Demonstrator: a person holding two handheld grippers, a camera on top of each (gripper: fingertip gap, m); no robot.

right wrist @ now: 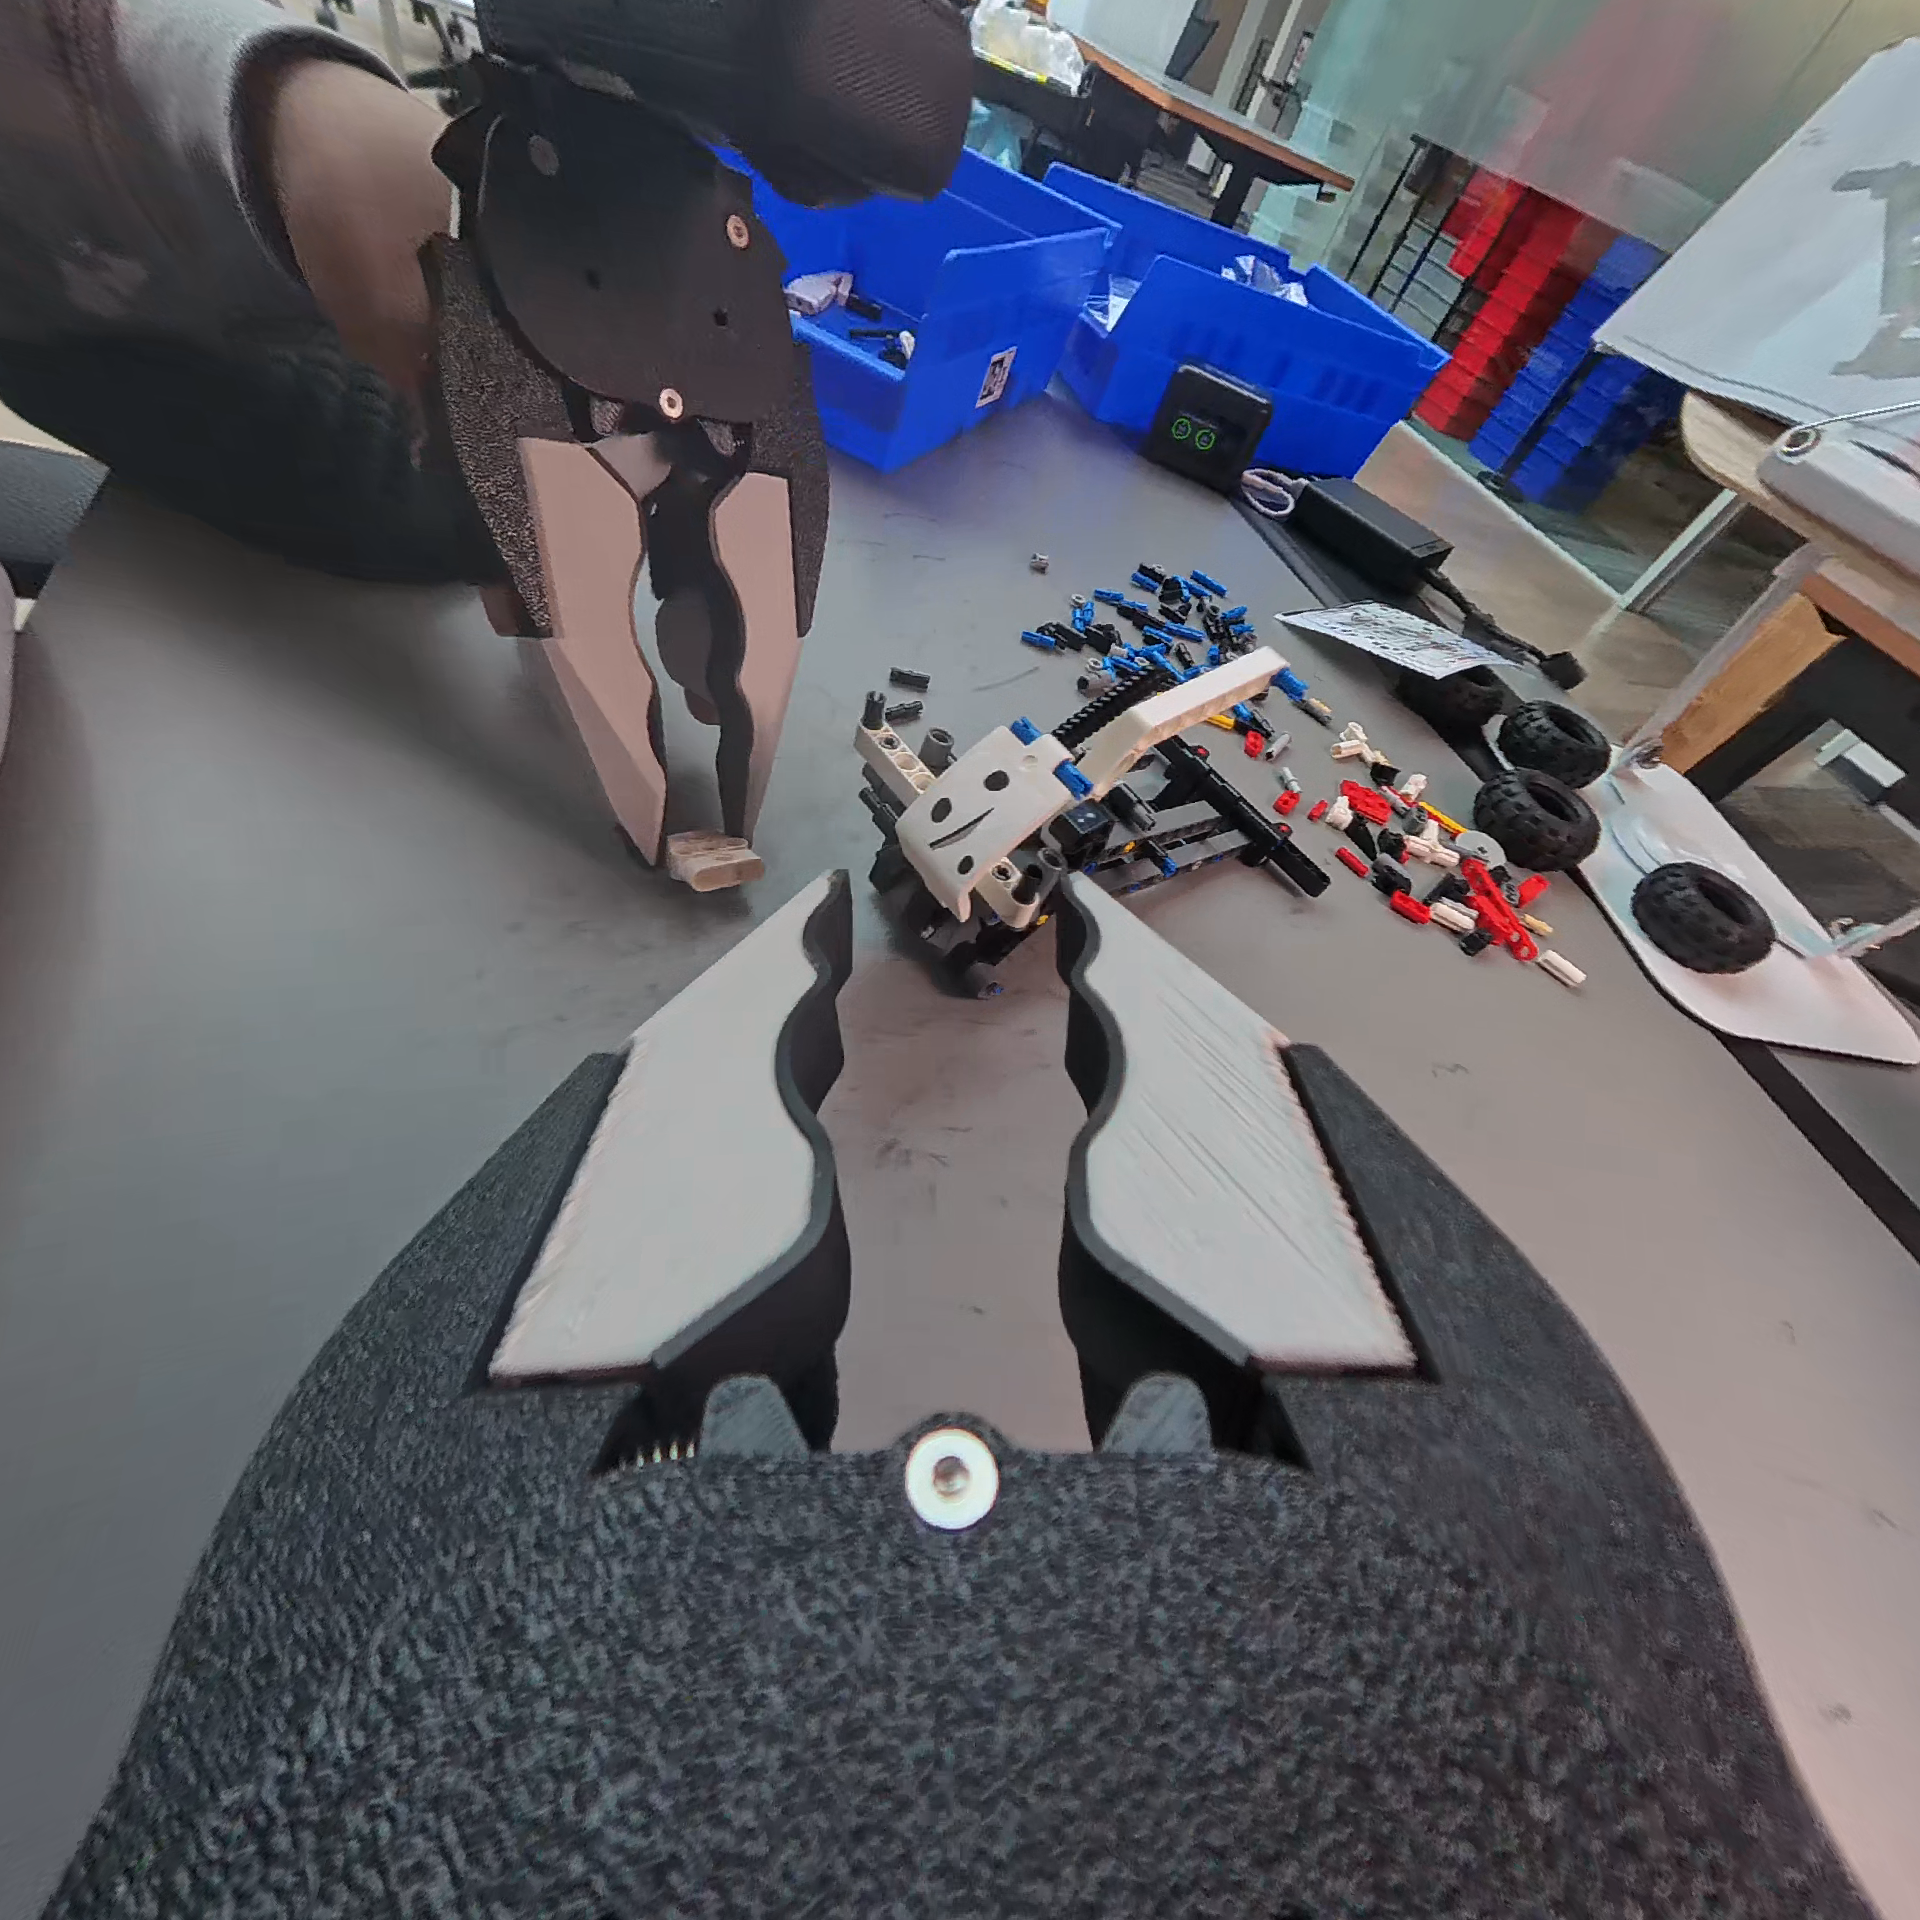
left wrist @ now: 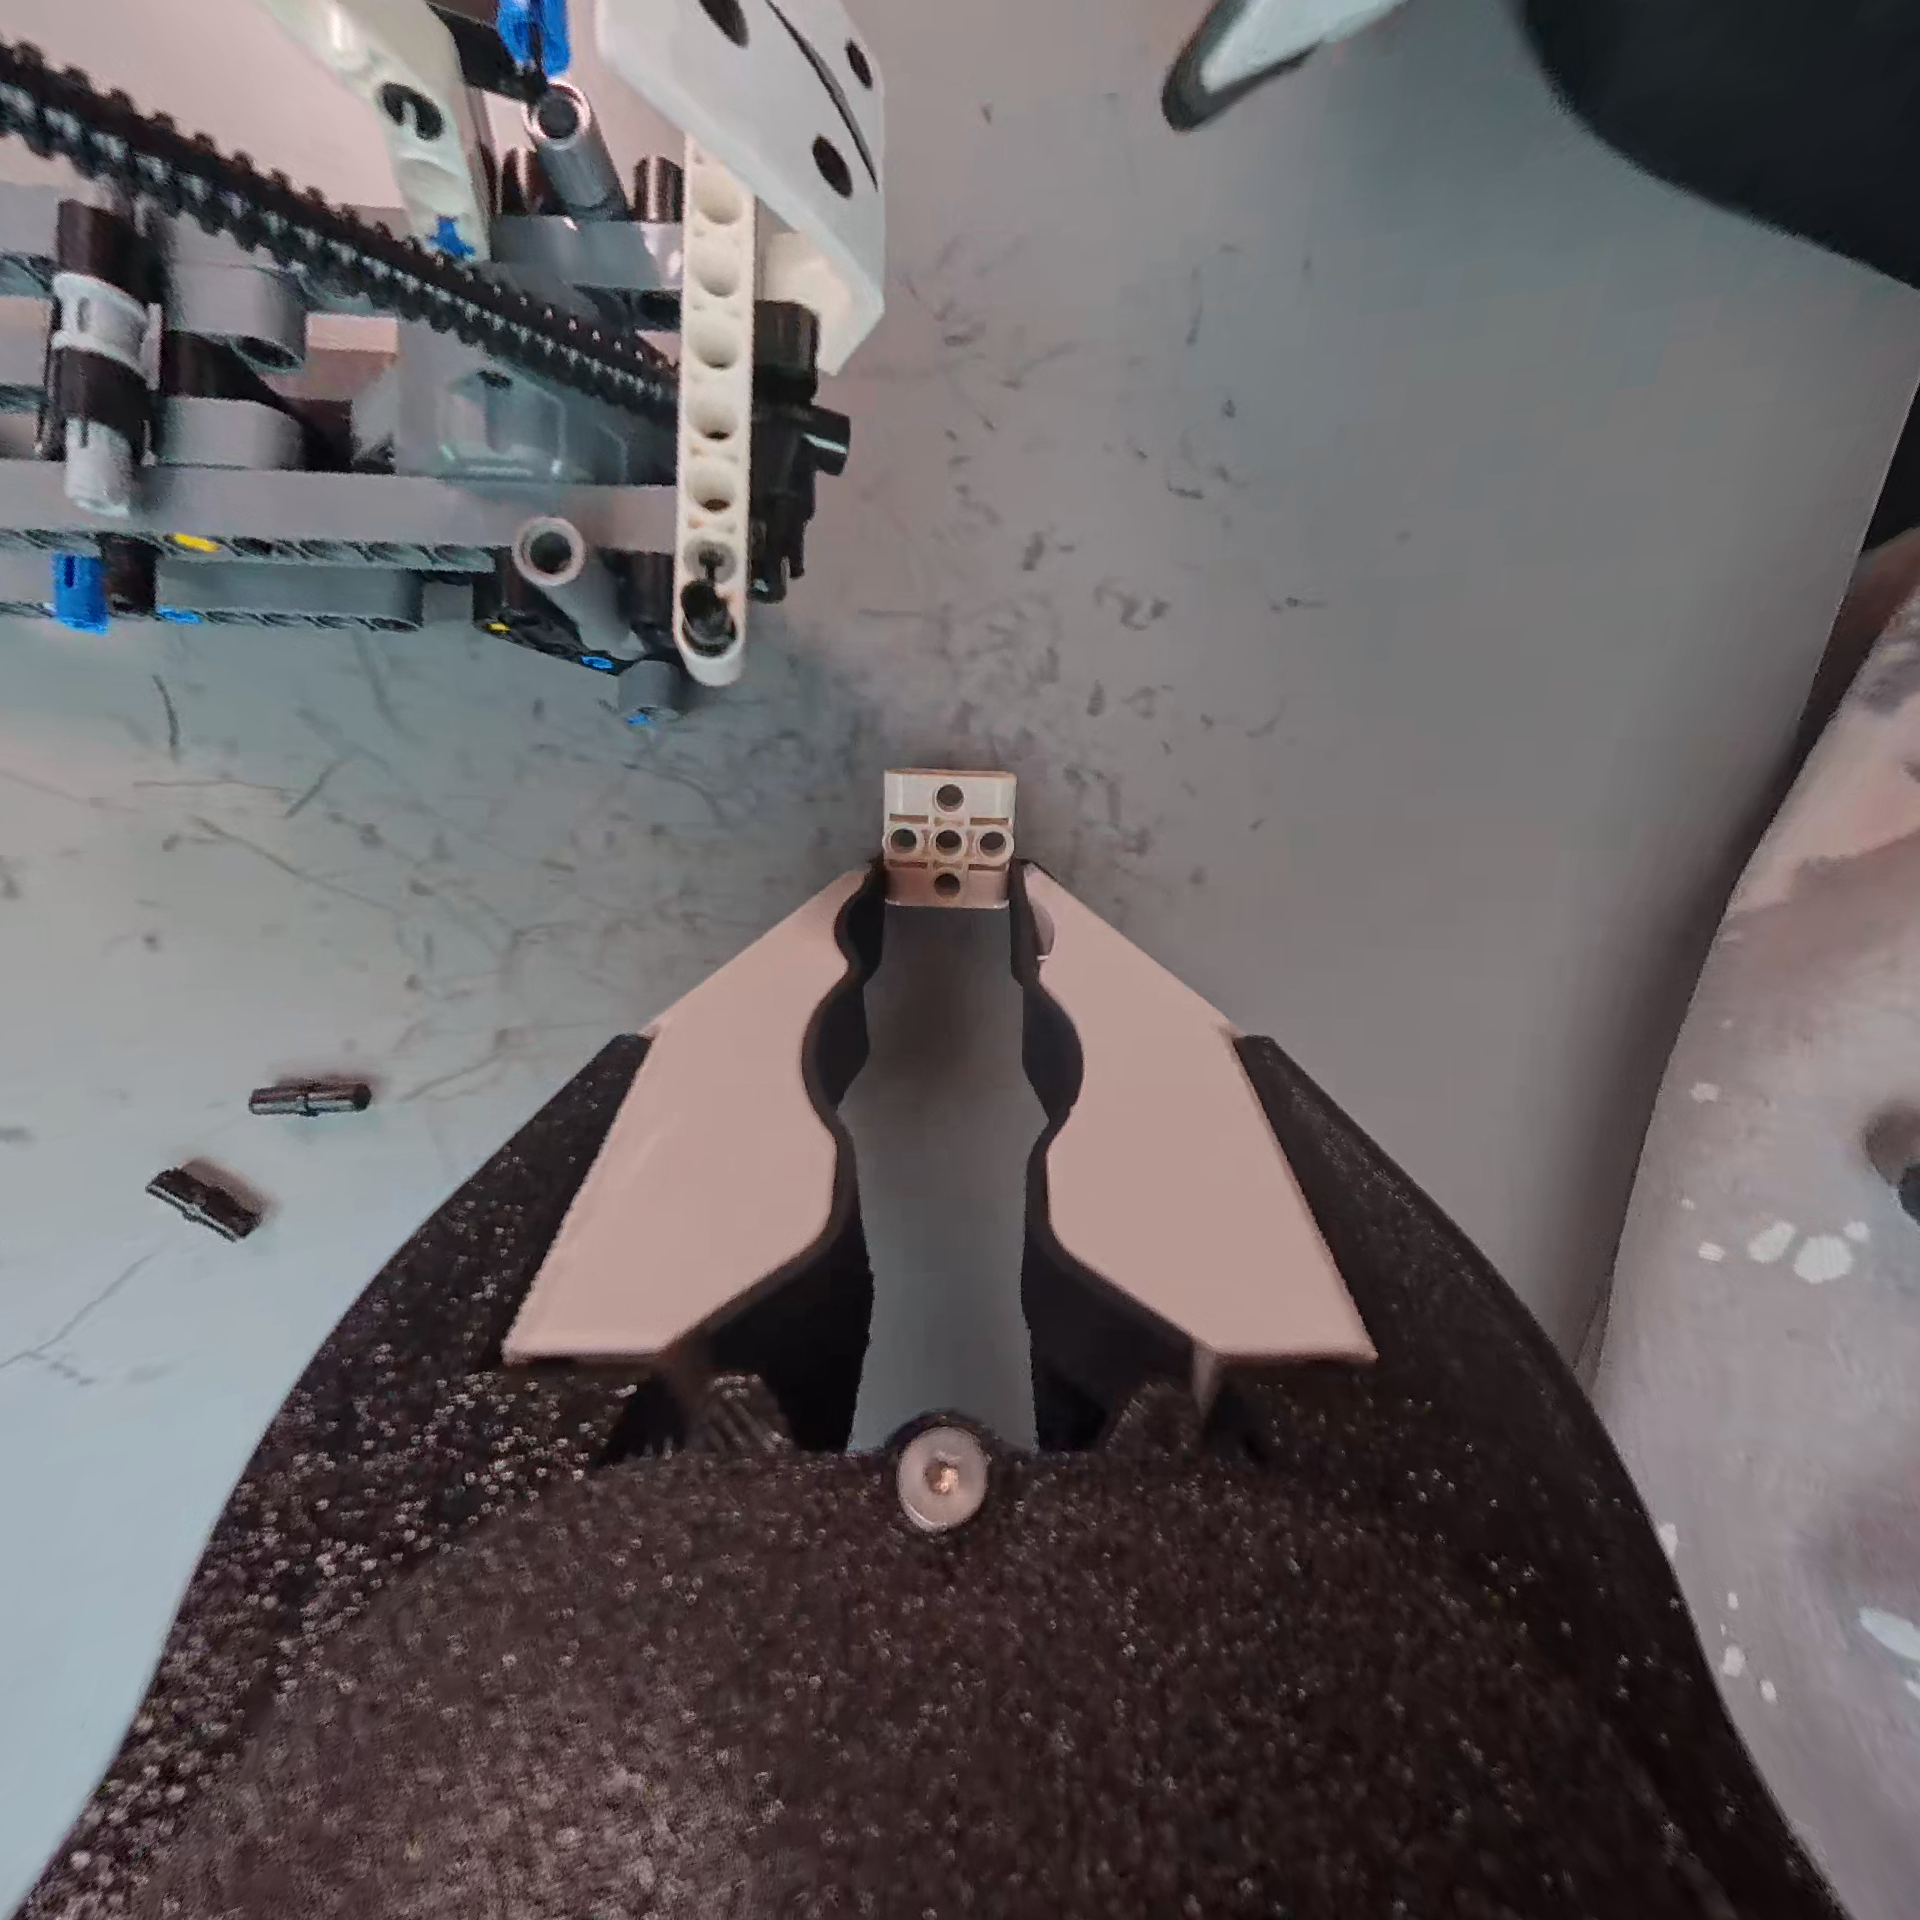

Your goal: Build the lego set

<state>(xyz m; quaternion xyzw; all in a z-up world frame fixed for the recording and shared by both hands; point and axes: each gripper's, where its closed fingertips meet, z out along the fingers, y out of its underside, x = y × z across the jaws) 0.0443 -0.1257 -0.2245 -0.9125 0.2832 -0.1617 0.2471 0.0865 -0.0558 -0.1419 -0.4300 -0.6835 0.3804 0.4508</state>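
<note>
The left gripper [left wrist: 948,883] pinches a small tan connector block [left wrist: 948,836] at its very tips, jaws drawn narrow around it; the block's a squat piece w/ round pin holes in a cross pattern on the face toward the camera. In the right wrist view the same block [right wrist: 715,860] sits at or just above the table [right wrist: 312,987], tips pointing steeply down, so it's prob. being lifted off or set down; can't tell which. Tip-only hold makes sense: leaves most of the block's faces free for mating. The right gripper [right wrist: 951,925] is empty, jaws moderately wide, aimed at the half-built model [right wrist: 997,821] just beyond its tips, likely lined up to steady it while the block goes on. Model lies tilted on the table: smooth white curved panels, a white beam [left wrist: 715,416] w/ a row of holes, grey frame beams, a black toothed chain or track [left wrist: 343,249] running diag. across. Finger faces are flat pale plastic w/ wavy black rubbery inner edges; gripper bodies are rough, grainy black. Tabletop's matte grey, scuffed. Two loose black pins [left wrist: 310,1098] lie left of the block. Beyond the model, a spread of small blue, red & black parts [right wrist: 1174,623], knobby rubber tyres [right wrist: 1538,816], blue bins [right wrist: 935,312] at the back.
</note>
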